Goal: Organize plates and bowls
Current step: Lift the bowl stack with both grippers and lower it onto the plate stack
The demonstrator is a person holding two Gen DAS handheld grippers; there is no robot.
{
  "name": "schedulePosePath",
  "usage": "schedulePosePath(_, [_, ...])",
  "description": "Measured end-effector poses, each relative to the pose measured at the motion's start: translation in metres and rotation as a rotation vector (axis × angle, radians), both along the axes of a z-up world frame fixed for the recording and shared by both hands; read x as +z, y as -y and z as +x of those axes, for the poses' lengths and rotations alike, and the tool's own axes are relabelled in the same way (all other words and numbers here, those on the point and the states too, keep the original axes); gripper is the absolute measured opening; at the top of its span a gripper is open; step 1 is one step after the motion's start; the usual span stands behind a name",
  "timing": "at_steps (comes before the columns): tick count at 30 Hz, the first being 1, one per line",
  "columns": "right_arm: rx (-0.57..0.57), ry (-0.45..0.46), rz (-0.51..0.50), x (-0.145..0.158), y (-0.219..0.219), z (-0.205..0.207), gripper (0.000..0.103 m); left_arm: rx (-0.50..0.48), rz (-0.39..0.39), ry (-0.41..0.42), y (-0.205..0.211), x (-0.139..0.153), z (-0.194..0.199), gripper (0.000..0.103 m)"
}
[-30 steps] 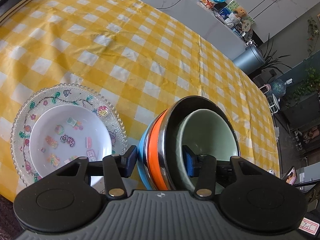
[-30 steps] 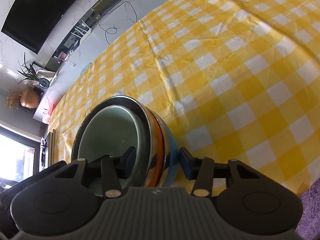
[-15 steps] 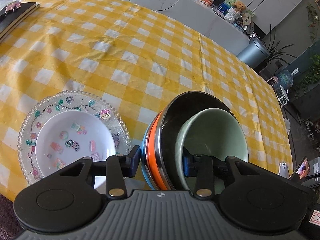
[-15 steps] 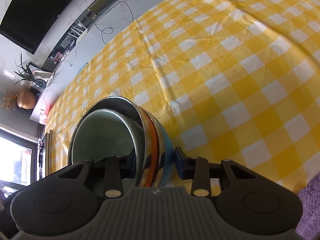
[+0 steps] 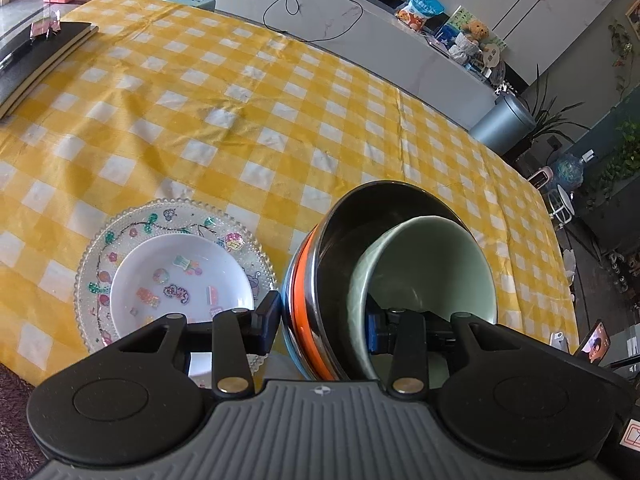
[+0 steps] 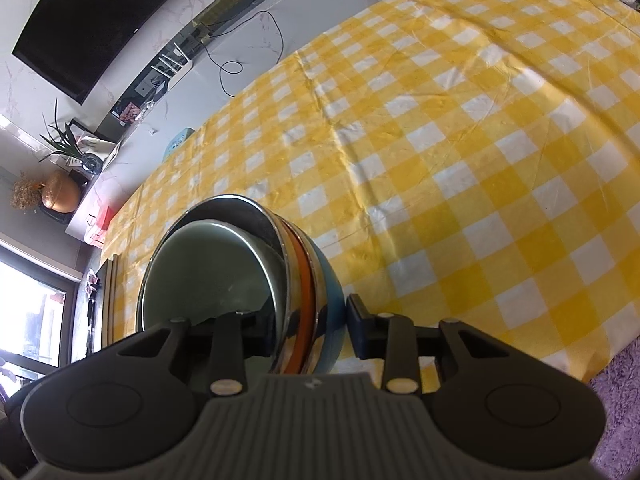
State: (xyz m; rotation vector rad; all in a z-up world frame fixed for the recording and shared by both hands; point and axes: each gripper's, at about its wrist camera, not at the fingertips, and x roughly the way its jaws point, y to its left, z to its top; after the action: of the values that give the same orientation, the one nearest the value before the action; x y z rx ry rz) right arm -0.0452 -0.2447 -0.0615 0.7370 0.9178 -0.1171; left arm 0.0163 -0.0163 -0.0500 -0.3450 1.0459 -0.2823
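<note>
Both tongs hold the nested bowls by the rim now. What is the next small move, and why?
Probably carry the bowl stack level toward the decorated plate beside it. The left tongs and right tongs each clamp an opposite side of the rim, and the green bowl sits loose and tilted inside, so a slow, even move should keep it from sliding.

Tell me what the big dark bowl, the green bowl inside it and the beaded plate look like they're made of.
Big bowl: likely polished steel; its mirror rim reflects the room. Green bowl: probably glazed ceramic; thick rim, soft gloss. Beaded plate: clear glass or plastic; the checks show through its bumpy rim.
</note>
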Motion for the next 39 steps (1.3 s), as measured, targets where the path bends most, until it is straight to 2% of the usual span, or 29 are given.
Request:
schedulePosePath(7, [0.034,0.027,-0.008,0.015,-0.021,-0.002,0.033,0.038,-0.007,0.022,-0.024,0.013,-0.008,0.045])
schedulePosePath(14, [0.109,0.041,0.008,0.02,-0.054,0.009,0.033,0.117,-0.007,0.031,-0.062,0.022,-0.01,0.045])
schedulePosePath(24, [0.191,0.008,0.013,0.013,-0.094,0.028,0.032,0.198,0.009,0.007,-0.097,0.015,-0.005,0.045])
schedulePosePath(34, [0.199,-0.07,0.011,-0.002,-0.099,0.037,0.032,0.201,-0.002,-0.047,-0.105,0.002,0.001,0.045])
schedulePosePath(39, [0.212,-0.07,-0.012,-0.001,-0.104,0.041,0.032,0.208,-0.016,-0.07,-0.109,-0.001,0.005,0.045])
